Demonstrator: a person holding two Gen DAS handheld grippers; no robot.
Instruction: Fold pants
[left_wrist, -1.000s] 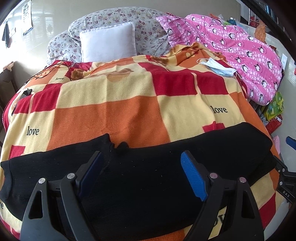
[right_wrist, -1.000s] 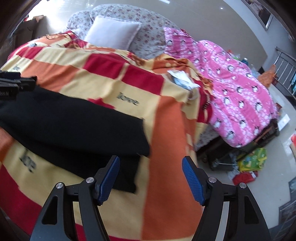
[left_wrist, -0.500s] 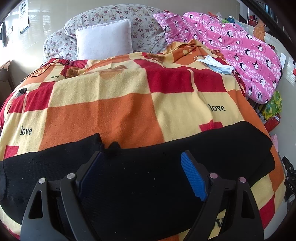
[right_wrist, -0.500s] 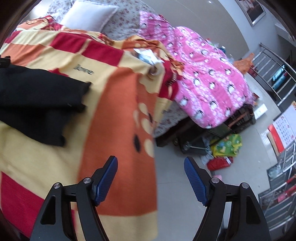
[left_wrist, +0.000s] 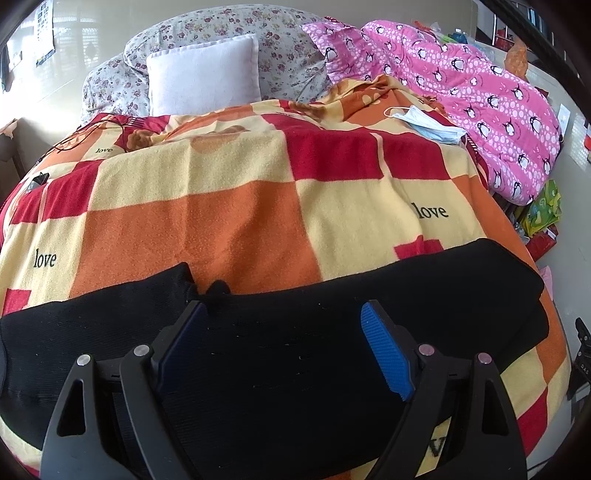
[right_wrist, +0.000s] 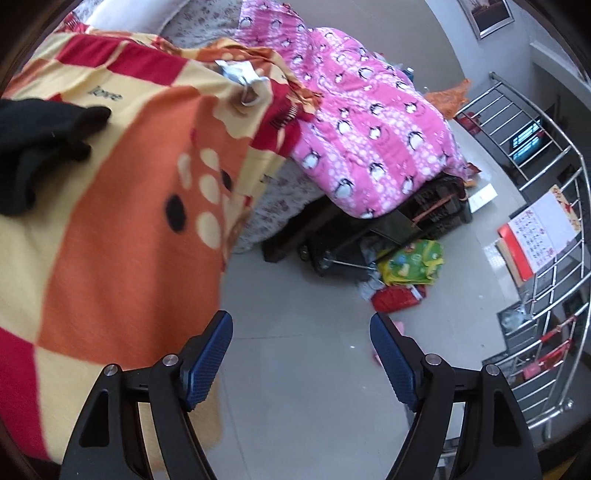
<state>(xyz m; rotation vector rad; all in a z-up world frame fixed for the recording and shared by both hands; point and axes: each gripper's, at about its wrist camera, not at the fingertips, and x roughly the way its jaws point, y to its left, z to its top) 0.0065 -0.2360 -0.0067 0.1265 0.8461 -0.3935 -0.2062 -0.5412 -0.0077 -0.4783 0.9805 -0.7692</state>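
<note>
Two handheld grippers appear, one per fisheye view. In the left wrist view, the left gripper (left_wrist: 284, 343) sits at the bottom centre with its blue-padded fingers (left_wrist: 386, 356) spread wide apart, holding nothing. Beneath it, black pants (left_wrist: 295, 332) lie folded in a long band across the lower frame, on a red, orange and cream checked blanket (left_wrist: 229, 206). A white pillow (left_wrist: 203, 81) is at upper left; a blue face mask (left_wrist: 428, 123) and a pink penguin quilt (left_wrist: 480, 96) are at upper right. In the right wrist view, the right gripper (right_wrist: 301, 354) at bottom centre is also spread and empty, over grey floor (right_wrist: 295, 295). The pants' end (right_wrist: 37, 140) shows at the left edge.
</note>
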